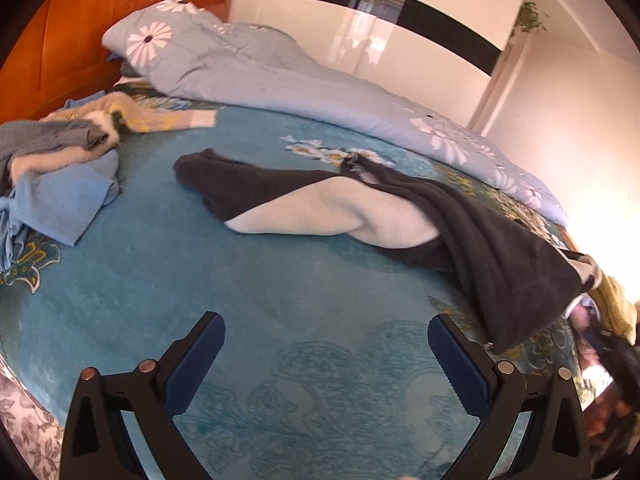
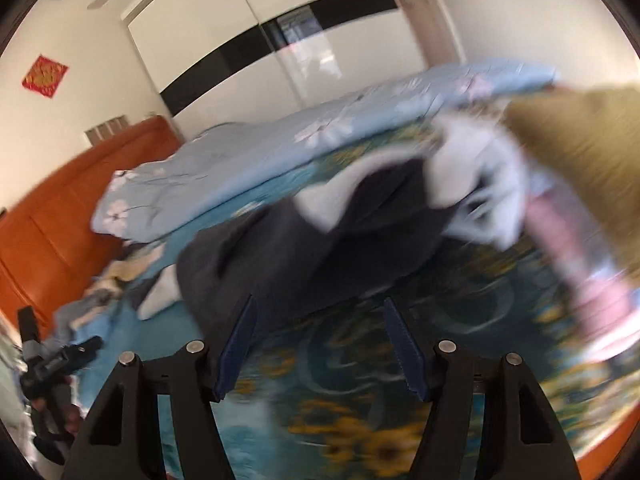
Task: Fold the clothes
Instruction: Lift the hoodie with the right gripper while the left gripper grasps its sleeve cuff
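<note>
A dark fleece garment point(image 1: 500, 248) with a white lining point(image 1: 332, 212) lies stretched across the teal bedspread point(image 1: 180, 280), one end trailing to the bed's right edge. My left gripper point(image 1: 326, 318) hovers open over bare bedspread, short of the garment, with nothing between its fingers. In the blurred right wrist view, the same dark garment point(image 2: 304, 240) lies just beyond my right gripper point(image 2: 319, 301). Its jaws stand apart, the cloth's edge is at the left fingertip point(image 2: 248, 312), and nothing is pinched.
A heap of blue, grey and cream clothes point(image 1: 52, 184) sits at the left by the orange headboard point(image 1: 60, 40). A pale blue flowered quilt point(image 1: 260, 76) runs along the far side. Yellow cloth point(image 2: 580, 140) and a pink item point(image 2: 592, 272) lie at the right edge.
</note>
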Motion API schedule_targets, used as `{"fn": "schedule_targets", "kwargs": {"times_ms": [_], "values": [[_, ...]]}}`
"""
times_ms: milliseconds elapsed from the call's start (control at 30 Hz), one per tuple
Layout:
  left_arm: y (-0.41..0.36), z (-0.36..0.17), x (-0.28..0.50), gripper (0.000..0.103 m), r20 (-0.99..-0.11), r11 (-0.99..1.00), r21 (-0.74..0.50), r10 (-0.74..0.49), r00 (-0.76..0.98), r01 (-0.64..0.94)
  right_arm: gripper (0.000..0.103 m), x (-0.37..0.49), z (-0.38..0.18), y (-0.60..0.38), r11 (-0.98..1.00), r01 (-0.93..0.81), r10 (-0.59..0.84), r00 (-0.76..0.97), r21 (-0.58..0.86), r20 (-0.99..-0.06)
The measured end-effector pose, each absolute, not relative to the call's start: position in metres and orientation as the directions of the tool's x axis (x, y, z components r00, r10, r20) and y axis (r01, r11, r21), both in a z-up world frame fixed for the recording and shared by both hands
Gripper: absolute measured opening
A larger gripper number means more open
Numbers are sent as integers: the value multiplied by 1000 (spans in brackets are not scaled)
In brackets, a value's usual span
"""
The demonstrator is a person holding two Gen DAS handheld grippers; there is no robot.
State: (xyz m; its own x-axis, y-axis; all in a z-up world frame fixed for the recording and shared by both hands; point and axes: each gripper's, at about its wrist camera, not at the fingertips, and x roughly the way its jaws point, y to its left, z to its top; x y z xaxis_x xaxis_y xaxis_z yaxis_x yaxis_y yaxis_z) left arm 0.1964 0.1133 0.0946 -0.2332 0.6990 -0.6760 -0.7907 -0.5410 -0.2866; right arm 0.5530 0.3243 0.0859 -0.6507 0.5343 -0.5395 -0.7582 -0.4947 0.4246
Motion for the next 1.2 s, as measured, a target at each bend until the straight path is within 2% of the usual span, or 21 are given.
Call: {"fn": "schedule_targets", "kwargs": {"times_ms": [167, 267, 300, 333, 367, 400, 433, 567, 633, 733, 900, 1067, 1200], "values": [[104, 114, 215, 103, -645, -524, -189, 704, -297, -830, 67, 506, 58, 338, -485, -662, 420, -750, 572, -512], [100, 118, 212, 103, -643, -528, -199, 706, -297, -825, 66, 493, 51, 344, -444, -638, 391, -770, 630, -505], [99, 118, 211, 103, -645, -530, -208, 706, -292, -822, 57, 491, 49, 345, -423, -631, 385, -775, 651, -501], [99, 117, 209, 103, -648, -532, -219, 706, -285, -818, 39, 492, 46, 343, -399, -617, 380, -785, 679, -489], [100, 116, 208, 103, -652, -534, -231, 705, -278, -813, 30, 493, 44, 341, -376, -602, 376, -794, 705, -478], [101, 115, 207, 103, -656, -534, -246, 706, -266, -809, 16, 494, 43, 338, -365, -587, 368, -804, 723, -467], [103, 113, 206, 103, -661, -531, -262, 707, -251, -806, 13, 494, 43, 335, -362, -568, 356, -817, 740, -453], [108, 111, 210, 103, -676, -515, -276, 704, -217, -811, 9, 502, 55, 328, -384, -521, 351, -846, 762, -401], [109, 112, 211, 103, -679, -513, -255, 698, -225, -820, 8, 523, 71, 326, -414, -492, 379, -858, 766, -346], [110, 113, 208, 103, -684, -509, -253, 696, -220, -823, 8, 562, 101, 317, -480, -532, 446, -833, 698, -328], [118, 109, 202, 103, -690, -489, -301, 705, -167, -819, 8, 646, 121, 305, -442, -636, 570, -744, 632, -350], [131, 104, 197, 103, -693, -484, -307, 704, -156, -819, 8, 726, 121, 296, -239, -774, 725, -544, 586, -422], [147, 94, 185, 103, -705, -498, -345, 697, -131, -796, 8, 769, 102, 294, -107, -824, 739, -440, 556, -510]]}}
